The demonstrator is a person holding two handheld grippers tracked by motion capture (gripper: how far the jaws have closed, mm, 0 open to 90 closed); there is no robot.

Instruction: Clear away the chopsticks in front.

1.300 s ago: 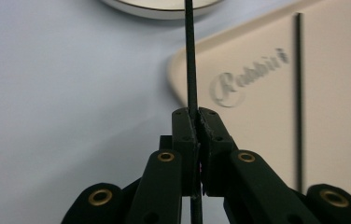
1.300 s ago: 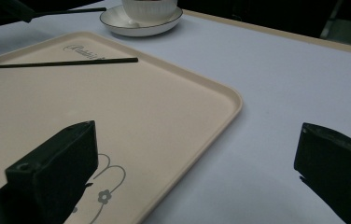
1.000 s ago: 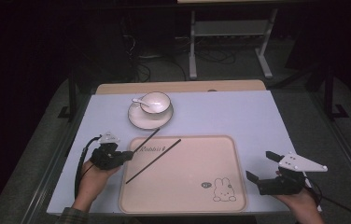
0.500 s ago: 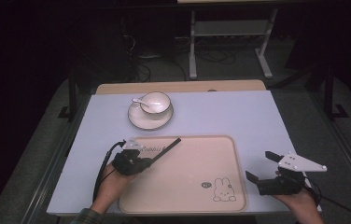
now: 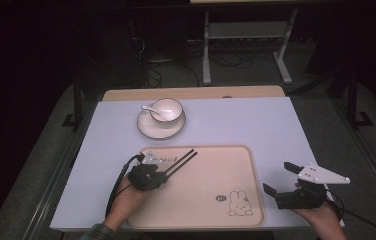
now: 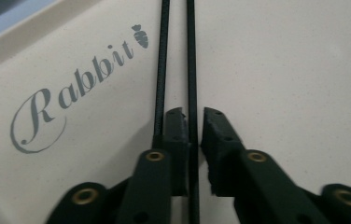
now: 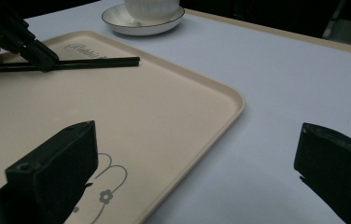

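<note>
Two black chopsticks [image 5: 182, 160] lie side by side on the upper left part of a beige rabbit tray [image 5: 211, 175]. My left gripper [image 5: 167, 172] rests on the tray at their near end. In the left gripper view the jaws are shut [image 6: 194, 114] on one chopstick [image 6: 191, 60], while the other chopstick [image 6: 163, 60] runs just outside the left jaw. My right gripper [image 5: 278, 178] hovers wide open off the tray's right edge with nothing between its fingers [image 7: 197, 126]. The right gripper view shows the chopsticks [image 7: 94, 62] and the left gripper [image 7: 43, 56] far off.
A white cup [image 5: 167, 110] with a spoon [image 5: 149, 107] stands on a saucer [image 5: 158, 130] behind the tray. The table top [image 5: 246, 120] is pale lavender, with a wooden board [image 5: 191, 93] along its far edge. Dark floor and metal frames surround it.
My left gripper has moved right from the table onto the tray and has shut on a chopstick. The chopsticks now lie closer together. The right gripper has stayed still.
</note>
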